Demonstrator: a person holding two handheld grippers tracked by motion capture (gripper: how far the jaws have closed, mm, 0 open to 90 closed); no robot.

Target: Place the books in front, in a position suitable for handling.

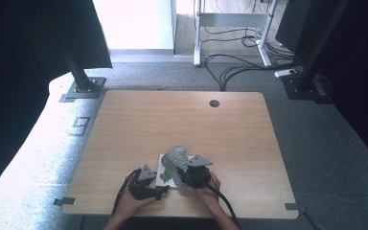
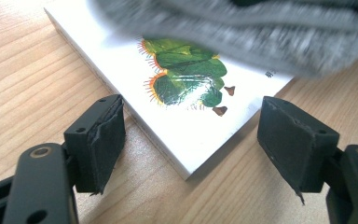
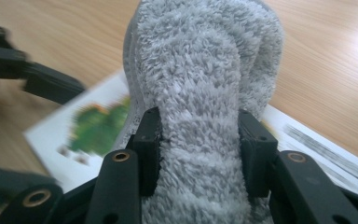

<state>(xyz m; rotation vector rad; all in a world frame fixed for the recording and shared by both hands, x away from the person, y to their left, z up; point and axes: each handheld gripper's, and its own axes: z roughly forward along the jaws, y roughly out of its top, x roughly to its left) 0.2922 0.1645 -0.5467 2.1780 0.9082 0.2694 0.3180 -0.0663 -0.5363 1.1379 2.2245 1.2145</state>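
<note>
Grey fluffy cloth (image 3: 205, 93) sits bunched in the right gripper (image 3: 200, 154), pads pinching it, hovering over the white picture book (image 2: 135, 70) near the table's (image 1: 182, 120) front edge. Left gripper (image 2: 191, 135) straddles the book's corner, jaws wide, not gripping. Risk: unpinned, the book slides when wiped.

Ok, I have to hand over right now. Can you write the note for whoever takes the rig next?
Left claw: open, jaws either side of the near corner of the white book, not pressing it.
Right claw: shut on the folded grey cloth, held over the book's cover with the green caterpillar picture.
Book lies flat at the near edge of the wooden table.
Done: cloth picked up and brought to the book.
Left: probably wipe the cover; steady the book if it slides.
</note>
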